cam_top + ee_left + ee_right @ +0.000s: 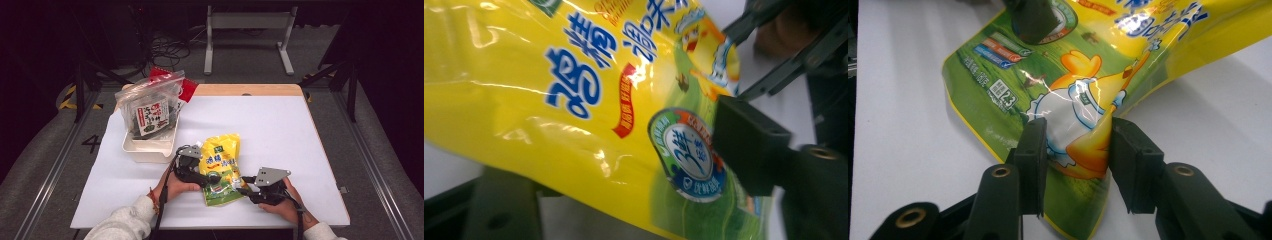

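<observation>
Pouch [221, 167], yellow and green and glossy, lies near the front edge of the white worktop [280, 130], caught between both tools. Our left hand-held gripper [196, 172] has its jaws closed across the pouch's middle, one above the film and one beneath it. Our right hand-held gripper [1075, 150] has its jaws pinched on the lower green corner, the film buckling between the pads. We judge the slick plastic as the main risk: either pinch may slide off once we lift, and the heavy contents would sag and drop. Pulling the two grips apart could also stretch or tear the crumpled corner. The white bin [149, 145] at the left edge, already stuffed with bagged snacks [150, 107], looks tight for another packet
</observation>
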{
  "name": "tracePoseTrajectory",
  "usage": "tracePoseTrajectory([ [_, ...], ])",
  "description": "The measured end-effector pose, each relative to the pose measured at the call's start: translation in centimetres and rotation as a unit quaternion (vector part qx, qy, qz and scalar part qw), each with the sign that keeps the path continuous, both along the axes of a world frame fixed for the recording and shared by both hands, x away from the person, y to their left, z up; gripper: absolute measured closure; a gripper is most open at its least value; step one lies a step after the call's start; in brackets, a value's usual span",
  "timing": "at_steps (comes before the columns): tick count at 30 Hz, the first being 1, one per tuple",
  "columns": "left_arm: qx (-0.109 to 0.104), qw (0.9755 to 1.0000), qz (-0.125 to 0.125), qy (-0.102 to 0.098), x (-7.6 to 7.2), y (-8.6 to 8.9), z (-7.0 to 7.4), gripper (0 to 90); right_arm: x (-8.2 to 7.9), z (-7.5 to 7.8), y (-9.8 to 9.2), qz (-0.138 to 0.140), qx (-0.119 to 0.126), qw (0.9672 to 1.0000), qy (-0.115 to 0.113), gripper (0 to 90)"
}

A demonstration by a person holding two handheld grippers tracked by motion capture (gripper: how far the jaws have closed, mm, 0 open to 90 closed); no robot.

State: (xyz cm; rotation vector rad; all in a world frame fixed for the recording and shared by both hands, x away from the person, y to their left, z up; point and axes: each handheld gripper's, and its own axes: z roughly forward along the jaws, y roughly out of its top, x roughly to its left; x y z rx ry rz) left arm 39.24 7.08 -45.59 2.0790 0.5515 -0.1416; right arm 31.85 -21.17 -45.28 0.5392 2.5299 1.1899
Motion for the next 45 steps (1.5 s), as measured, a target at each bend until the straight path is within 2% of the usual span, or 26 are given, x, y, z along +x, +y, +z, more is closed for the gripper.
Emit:
tracePoseTrajectory([
  [1,-0.009,0.9999,0.003,-0.005,0.0,0.2,0.3,41.5,0.0,0.1,0.0,-0.004,0.003,1.0000,-0.002,60.6],
  [2,-0.029,0.9994,0.005,-0.017,-0.1,0.7,0.8,48.8,-0.1,0.2,0.0,-0.007,0.008,0.9999,-0.004,61.0],
  [3,-0.036,0.9991,0.005,-0.022,-0.2,0.9,1.1,58.5,-0.1,0.4,0.0,-0.013,0.013,0.9998,-0.011,61.1],
  [5,-0.053,0.9981,-0.002,-0.031,-0.5,1.2,1.7,68.4,-0.2,0.7,0.2,-0.022,0.019,0.9993,-0.022,61.5],
  [6,-0.059,0.9973,-0.009,-0.043,-0.7,1.3,2.1,72.3,-0.2,0.8,0.2,-0.027,0.023,0.9990,-0.026,65.0],
  [8,-0.071,0.9953,-0.013,-0.064,-1.4,1.4,3.0,82.1,-0.2,1.2,0.2,-0.037,0.034,0.9982,-0.033,62.4],
  [9,-0.071,0.9946,-0.016,-0.074,-1.6,1.4,3.3,83.6,-0.1,1.5,0.1,-0.040,0.042,0.9978,-0.031,59.5],
  [12,-0.066,0.9925,-0.021,-0.101,-2.1,1.6,4.2,84.5,-0.3,1.6,0.1,-0.044,0.044,0.9975,-0.033,55.7],
  [13,-0.066,0.9918,-0.023,-0.107,-2.1,1.7,4.4,84.5,-0.3,1.7,0.1,-0.044,0.042,0.9976,-0.034,50.5],
  [14,-0.066,0.9918,-0.023,-0.107,-2.1,1.7,4.4,84.6,-0.3,1.7,0.1,-0.044,0.042,0.9976,-0.034,50.5],
  [15,-0.067,0.9913,-0.021,-0.112,-2.2,1.9,4.5,84.6,-0.3,1.7,0.1,-0.047,0.037,0.9977,-0.031,45.6],
  [18,-0.066,0.9901,-0.019,-0.122,-2.3,2.3,5.0,84.9,-0.3,1.6,-0.2,-0.054,0.037,0.9976,-0.023,38.9],
  [24,-0.059,0.9870,-0.014,-0.149,-2.7,3.2,6.0,85.0,-0.1,1.6,-0.9,-0.068,0.035,0.9970,-0.013,33.3],
  [25,-0.055,0.9858,-0.015,-0.158,-2.8,3.6,6.2,85.0,-0.1,1.6,-1.0,-0.069,0.034,0.9969,-0.011,32.3],
  [27,-0.044,0.9803,-0.012,-0.192,-3.3,3.9,6.6,85.1,-0.2,1.6,-1.1,-0.072,0.029,0.9970,-0.006,31.2],
  [28,-0.039,0.9788,-0.012,-0.201,-3.5,4.1,6.9,85.1,-0.2,1.7,-1.2,-0.074,0.025,0.9970,-0.007,31.2],
  [32,-0.053,0.9774,0.003,-0.205,-3.3,5.4,7.6,85.1,-0.1,1.6,-1.3,-0.080,0.022,0.9965,-0.005,30.8],
  [33,-0.052,0.9763,0.004,-0.210,-3.3,5.7,7.8,85.1,0.0,1.6,-1.4,-0.081,0.021,0.9965,-0.004,30.8],
  [39,-0.058,0.9740,0.019,-0.218,-3.4,7.1,8.6,85.1,-0.1,1.8,-1.6,-0.082,0.023,0.9963,-0.005,30.5],
  [42,-0.072,0.9705,0.026,-0.228,-3.3,8.2,9.4,85.0,-0.3,1.7,-1.9,-0.086,0.024,0.9960,-0.002,30.3],
  [44,-0.073,0.9698,0.028,-0.231,-3.3,8.4,9.6,85.0,-0.4,1.6,-2.1,-0.090,0.019,0.9958,-0.003,30.1],
  [45,-0.075,0.9677,0.033,-0.239,-3.5,8.9,10.1,85.0,-0.4,1.6,-2.2,-0.092,0.020,0.9956,-0.002,30.1],
])
